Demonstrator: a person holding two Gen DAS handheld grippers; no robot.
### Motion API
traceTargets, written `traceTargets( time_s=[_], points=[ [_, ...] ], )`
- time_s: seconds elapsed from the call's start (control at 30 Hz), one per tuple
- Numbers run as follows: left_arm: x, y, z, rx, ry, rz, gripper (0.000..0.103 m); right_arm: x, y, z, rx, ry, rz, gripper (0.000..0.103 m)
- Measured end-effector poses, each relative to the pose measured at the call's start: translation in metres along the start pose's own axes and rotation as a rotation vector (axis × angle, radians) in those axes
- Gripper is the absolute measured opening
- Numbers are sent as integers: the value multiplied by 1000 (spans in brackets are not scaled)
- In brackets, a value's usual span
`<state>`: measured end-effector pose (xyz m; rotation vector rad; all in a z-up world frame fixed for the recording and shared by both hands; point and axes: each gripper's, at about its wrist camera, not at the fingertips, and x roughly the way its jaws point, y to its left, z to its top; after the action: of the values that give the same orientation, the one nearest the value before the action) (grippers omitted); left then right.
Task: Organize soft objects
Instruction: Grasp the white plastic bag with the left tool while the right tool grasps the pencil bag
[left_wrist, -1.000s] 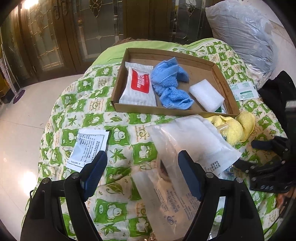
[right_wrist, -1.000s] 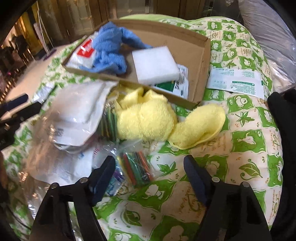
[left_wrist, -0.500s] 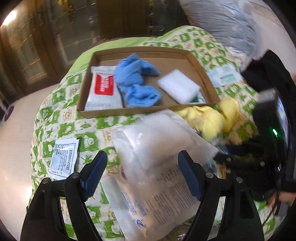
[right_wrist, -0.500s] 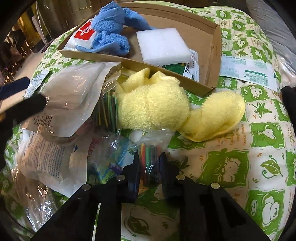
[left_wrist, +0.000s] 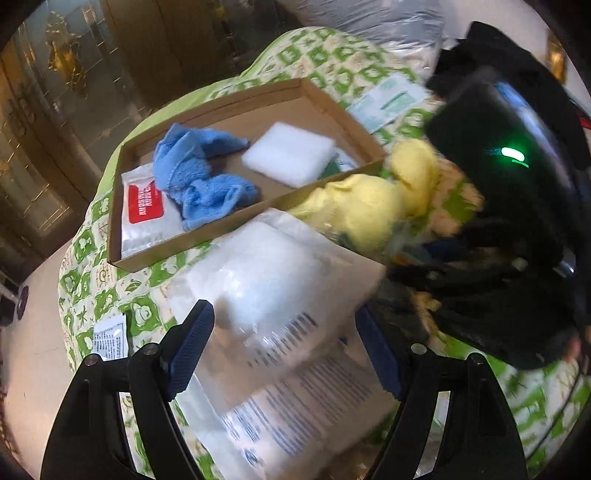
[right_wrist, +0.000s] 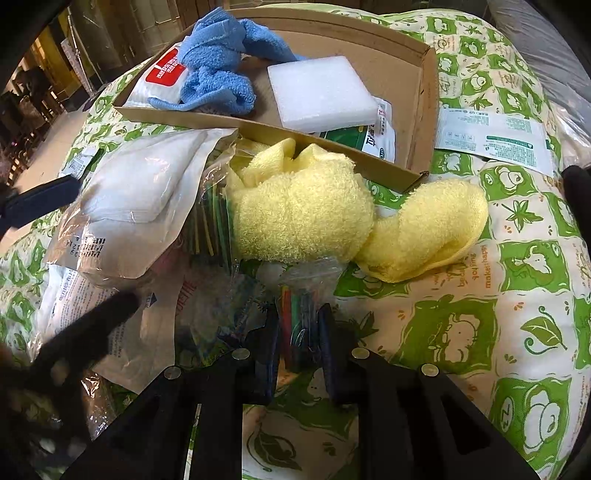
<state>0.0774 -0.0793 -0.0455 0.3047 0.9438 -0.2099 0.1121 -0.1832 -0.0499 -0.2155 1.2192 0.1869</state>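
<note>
Our right gripper (right_wrist: 298, 328) is clamped on a clear bag of coloured sticks (right_wrist: 295, 314), on the green-patterned quilt (right_wrist: 517, 295) just in front of the yellow towel (right_wrist: 303, 214) and cardboard tray (right_wrist: 428, 74). Our left gripper (left_wrist: 284, 350) gapes wide over a plastic-wrapped white pack (left_wrist: 258, 273), not touching it.
</note>
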Motion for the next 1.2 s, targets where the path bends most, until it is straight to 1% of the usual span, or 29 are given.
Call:
traceTargets(
  time_s=[0.1,0.2,0.33,0.47,0.5,0.57,0.6,0.67,0.7,0.8,0.9,1.0,1.2],
  points=[
    [-4,14,6,-60,-28,-19,79,0,-1,0,6,9,-4,19],
    [-6,25,10,-96,-38,6,79,0,0,0,6,10,-8,19],
    [-2,38,11,-123,-33,14,79,0,1,0,6,10,-9,19],
    [13,47,12,-156,5,10,79,0,2,1,5,12,-12,19],
    [16,48,13,-165,11,3,77,0,2,1,4,12,-13,19],
    [20,50,13,-174,17,-2,65,1,2,1,2,15,-15,19],
    [24,49,13,-168,30,10,54,2,3,1,0,18,-16,19],
    [28,48,12,-148,36,29,45,5,4,2,-3,26,-22,20],
    [28,48,12,-145,33,31,35,6,5,3,-6,30,-24,21],
    [20,53,11,-173,11,10,33,12,5,5,-9,45,-25,21],
    [7,55,10,-185,-15,-6,33,11,4,5,2,32,-14,19],
    [-11,54,9,-183,-55,-10,32,3,-1,4,27,-5,22,16],
    [-37,56,10,-192,-115,-10,32,-24,-13,0,71,-85,70,16]
  ],
)
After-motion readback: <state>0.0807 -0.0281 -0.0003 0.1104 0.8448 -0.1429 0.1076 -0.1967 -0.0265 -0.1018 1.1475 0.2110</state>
